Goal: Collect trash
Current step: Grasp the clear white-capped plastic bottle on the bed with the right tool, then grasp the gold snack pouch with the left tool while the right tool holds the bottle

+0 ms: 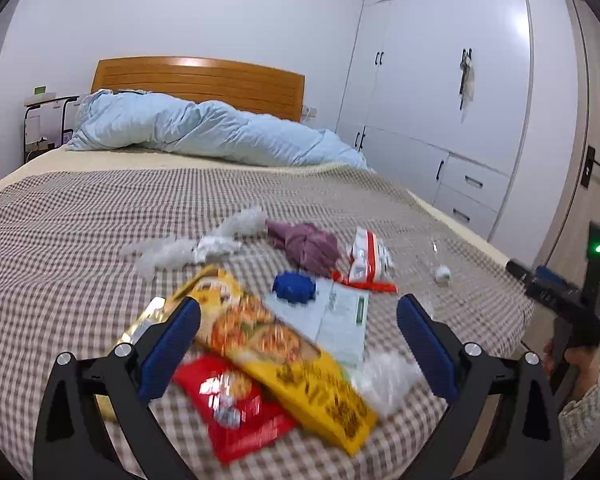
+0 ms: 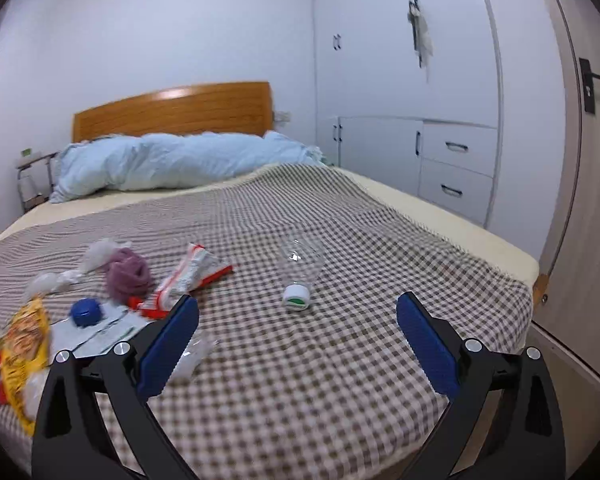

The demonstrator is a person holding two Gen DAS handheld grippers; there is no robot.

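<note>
Both tools hang over the foot of the bed with their blue-padded fingers spread wide and nothing between them, so the collecting looks barely begun – this is the reach toward a first piece. Nearest the left gripper [image 1: 298, 322], a red snack wrapper [image 1: 236, 404] lies low between its fingers, and a long yellow snack bag [image 1: 284, 352] runs diagonally across the gap, its upper end tucked behind the left finger. Just inside the right finger sits a scrap of clear plastic [image 1: 384, 376]. A little beyond the fingertips lie a pale paper sheet [image 1: 332, 316] and a blue lid [image 1: 294, 287] at its corner; farther still, a purple bundle [image 1: 308, 246], a red-and-white wrapper [image 1: 366, 260] and crumpled white plastic [image 1: 188, 250]. The right gripper [image 2: 298, 322] faces mostly bare checked blanket [image 2: 340, 360]; the clear bottle [image 2: 300, 268], lying with its white cap toward the tool, rests ahead of the fingertips, roughly centred but well short of being straddled. I see no bin or bag to drop things into. The next move, I'd judge, is to lower the left fingers around the yellow bag and close – thin film flat on soft cloth will want a pinch at a raised edge – while the right advances to the bottle, which may roll.
</note>
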